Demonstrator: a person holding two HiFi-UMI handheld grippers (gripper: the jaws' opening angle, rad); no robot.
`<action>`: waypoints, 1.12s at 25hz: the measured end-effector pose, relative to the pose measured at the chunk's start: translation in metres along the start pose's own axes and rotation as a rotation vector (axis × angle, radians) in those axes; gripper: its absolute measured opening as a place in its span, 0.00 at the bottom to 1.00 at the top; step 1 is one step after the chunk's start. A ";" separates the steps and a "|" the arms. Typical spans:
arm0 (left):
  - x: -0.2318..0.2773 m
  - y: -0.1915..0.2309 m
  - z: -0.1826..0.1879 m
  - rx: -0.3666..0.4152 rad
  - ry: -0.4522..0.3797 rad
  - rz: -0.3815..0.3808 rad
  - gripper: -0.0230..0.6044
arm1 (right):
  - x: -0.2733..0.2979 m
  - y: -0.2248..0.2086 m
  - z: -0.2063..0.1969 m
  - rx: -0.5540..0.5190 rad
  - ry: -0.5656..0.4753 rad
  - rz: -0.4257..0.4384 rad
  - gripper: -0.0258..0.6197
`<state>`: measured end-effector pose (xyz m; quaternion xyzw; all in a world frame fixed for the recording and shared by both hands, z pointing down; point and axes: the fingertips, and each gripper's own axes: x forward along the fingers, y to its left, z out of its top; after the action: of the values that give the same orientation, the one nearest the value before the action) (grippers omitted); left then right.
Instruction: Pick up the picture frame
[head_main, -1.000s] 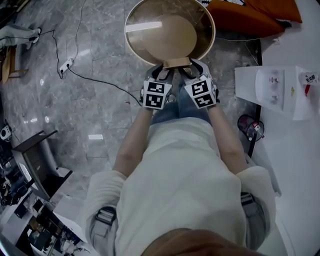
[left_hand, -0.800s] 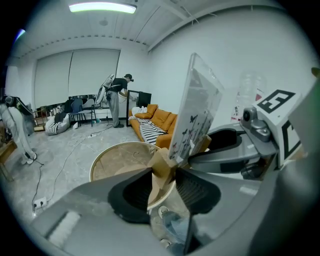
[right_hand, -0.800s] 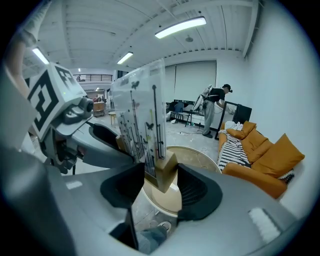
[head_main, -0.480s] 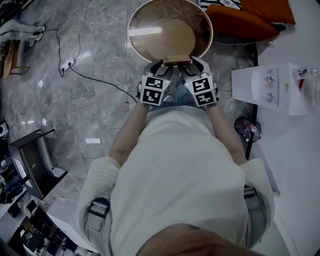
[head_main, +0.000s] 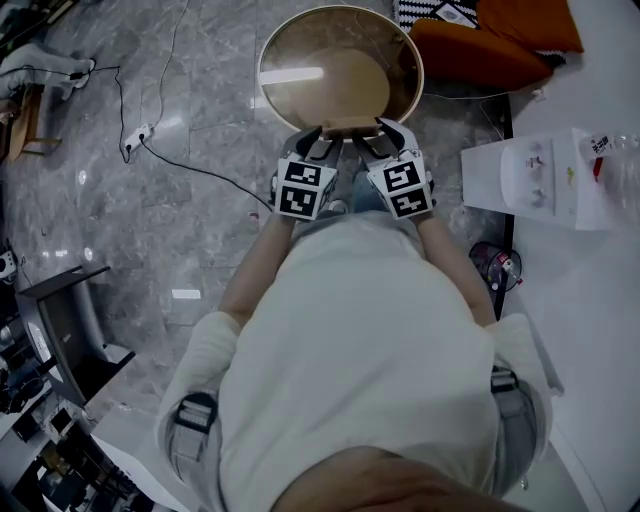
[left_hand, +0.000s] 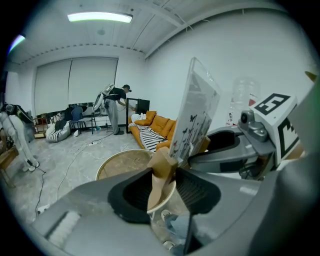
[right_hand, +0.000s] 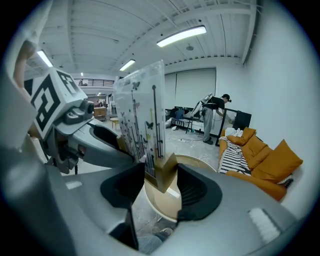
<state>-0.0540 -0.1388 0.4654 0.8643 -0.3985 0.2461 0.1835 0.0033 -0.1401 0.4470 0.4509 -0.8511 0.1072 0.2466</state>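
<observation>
While both grippers clamp its wooden base, the picture frame (head_main: 345, 128) hangs over the round worktop's (head_main: 275, 40) near rim.
Head view: left gripper (head_main: 316, 145) and right gripper (head_main: 386, 138) sit side by side, with the frame between them, probably edge-on. Left gripper view: jaws pinch the base's left end, and the clear butterfly-printed pane rises above. Right gripper view: jaws hold the right end likewise; an orange sofa (right_hand: 270, 160) stands far right.

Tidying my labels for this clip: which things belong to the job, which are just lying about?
Job: clear butterfly-print picture frame with wooden base, left tool, right tool.
Lying about: round wood-rimmed table, orange sofa, white water dispenser, white power strip.
</observation>
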 end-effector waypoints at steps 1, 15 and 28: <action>-0.001 0.000 -0.001 0.003 -0.001 0.000 0.27 | 0.000 0.001 0.000 0.000 -0.001 -0.002 0.36; 0.002 0.005 0.000 0.011 -0.002 0.004 0.27 | 0.001 0.000 0.000 -0.014 0.000 -0.010 0.33; 0.003 0.009 -0.002 0.005 0.005 0.002 0.27 | 0.006 0.001 -0.002 -0.008 0.007 -0.006 0.33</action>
<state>-0.0594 -0.1450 0.4698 0.8637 -0.3984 0.2493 0.1822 0.0003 -0.1430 0.4519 0.4523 -0.8491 0.1048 0.2517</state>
